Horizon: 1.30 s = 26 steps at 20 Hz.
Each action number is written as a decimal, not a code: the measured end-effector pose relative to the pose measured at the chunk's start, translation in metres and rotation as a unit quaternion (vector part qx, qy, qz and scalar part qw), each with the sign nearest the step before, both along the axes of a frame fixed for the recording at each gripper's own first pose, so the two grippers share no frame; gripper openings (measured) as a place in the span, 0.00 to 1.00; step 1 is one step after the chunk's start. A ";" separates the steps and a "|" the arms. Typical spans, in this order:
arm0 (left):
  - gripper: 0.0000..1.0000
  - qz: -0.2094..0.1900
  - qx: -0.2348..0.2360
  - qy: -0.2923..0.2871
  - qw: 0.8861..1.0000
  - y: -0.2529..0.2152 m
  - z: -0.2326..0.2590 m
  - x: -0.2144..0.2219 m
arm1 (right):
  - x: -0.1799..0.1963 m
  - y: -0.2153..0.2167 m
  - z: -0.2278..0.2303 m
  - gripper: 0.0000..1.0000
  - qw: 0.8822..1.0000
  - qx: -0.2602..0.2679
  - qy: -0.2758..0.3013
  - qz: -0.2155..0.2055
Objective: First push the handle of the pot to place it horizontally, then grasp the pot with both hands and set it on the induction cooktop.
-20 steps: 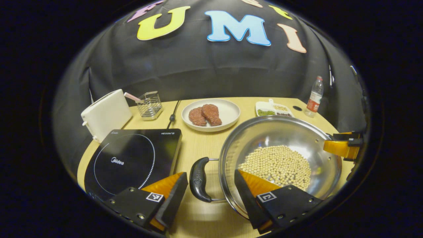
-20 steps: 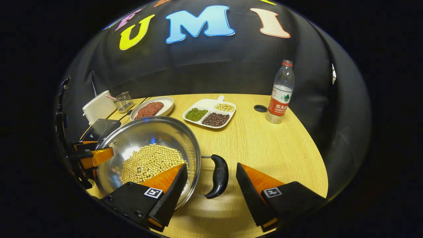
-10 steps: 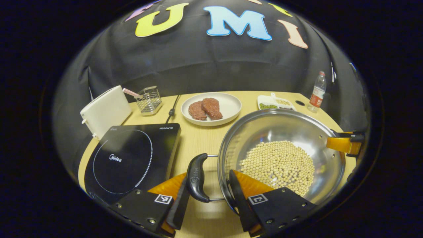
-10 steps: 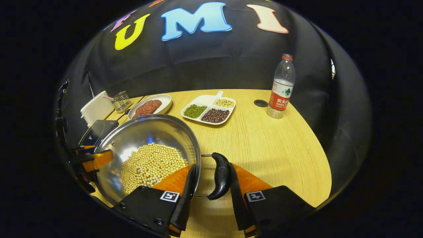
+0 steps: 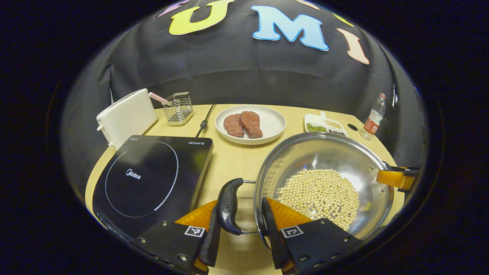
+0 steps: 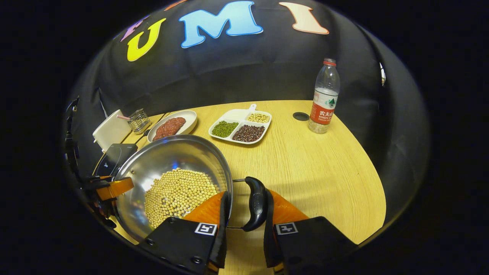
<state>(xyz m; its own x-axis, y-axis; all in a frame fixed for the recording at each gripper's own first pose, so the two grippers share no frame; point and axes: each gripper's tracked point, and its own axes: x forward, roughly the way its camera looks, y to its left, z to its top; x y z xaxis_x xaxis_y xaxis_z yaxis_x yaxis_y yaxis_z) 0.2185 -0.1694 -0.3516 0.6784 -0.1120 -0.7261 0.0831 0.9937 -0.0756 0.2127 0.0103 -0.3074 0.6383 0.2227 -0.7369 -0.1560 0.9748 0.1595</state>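
Observation:
A steel pot (image 5: 324,152) holding soybeans (image 5: 319,193) is just right of the black induction cooktop (image 5: 149,179). My left gripper (image 5: 238,233) is shut on the pot's black left handle (image 5: 228,204), one finger outside the handle and the other inside the rim. In the right gripper view the pot (image 6: 172,156) is at lower left. My right gripper (image 6: 244,229) is shut on its black right handle (image 6: 256,202) in the same way. Each gripper also shows at the pot's far side in the other's view: the right gripper (image 5: 395,177) and the left gripper (image 6: 110,188).
Behind the pot are a white plate (image 5: 273,122) with two meat patties and a divided tray (image 6: 238,114) of beans. A water bottle (image 6: 324,103) stands at the far right. A white toaster (image 5: 126,116) and a wire basket (image 5: 177,107) sit behind the cooktop, with a cord (image 5: 204,122) nearby.
Both grippers went from wide open beside the handles to shut on them. Both views have shifted slightly since half a second ago.

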 end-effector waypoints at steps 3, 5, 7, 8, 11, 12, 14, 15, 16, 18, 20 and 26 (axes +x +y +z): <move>0.56 -0.003 -0.002 -0.003 1.000 0.002 0.006 0.002 | -0.002 0.000 0.005 0.41 1.000 -0.004 0.001 -0.002; 0.56 -0.009 -0.004 -0.011 1.000 0.006 0.017 0.002 | -0.007 0.002 0.016 0.41 1.000 -0.004 -0.001 -0.007; 0.53 -0.013 -0.008 -0.014 1.000 0.012 0.028 0.002 | -0.010 0.007 0.028 0.41 1.000 -0.007 -0.007 -0.012; 0.56 -0.015 -0.012 -0.016 1.000 0.017 0.032 0.005 | -0.012 0.010 0.034 0.41 1.000 -0.003 -0.010 -0.018; 0.56 -0.029 -0.012 -0.026 0.999 0.029 0.045 0.011 | -0.017 0.022 0.045 0.41 0.999 0.001 -0.011 -0.031; 0.56 -0.034 -0.011 -0.027 0.999 0.036 0.048 0.010 | -0.020 0.027 0.048 0.41 0.999 0.001 -0.012 -0.034; 0.53 -0.039 -0.012 -0.028 0.999 0.050 0.053 0.010 | -0.025 0.039 0.054 0.41 0.999 0.003 -0.012 -0.040; 0.56 -0.041 -0.014 -0.027 0.999 0.058 0.054 0.011 | -0.028 0.045 0.056 0.38 0.999 0.005 -0.011 -0.043; 0.53 -0.042 -0.015 -0.027 0.999 0.065 0.055 0.009 | -0.031 0.052 0.058 0.41 0.999 0.006 -0.011 -0.045; 0.56 -0.046 -0.014 -0.028 0.998 0.080 0.057 0.008 | -0.036 0.065 0.062 0.38 0.999 0.006 -0.011 -0.047; 0.56 -0.044 -0.015 -0.028 0.999 0.098 0.058 0.006 | -0.041 0.080 0.064 0.41 0.999 0.007 -0.011 -0.046; 0.56 -0.034 -0.021 -0.022 0.999 0.152 0.056 0.002 | -0.052 0.128 0.074 0.41 0.999 0.003 -0.014 -0.035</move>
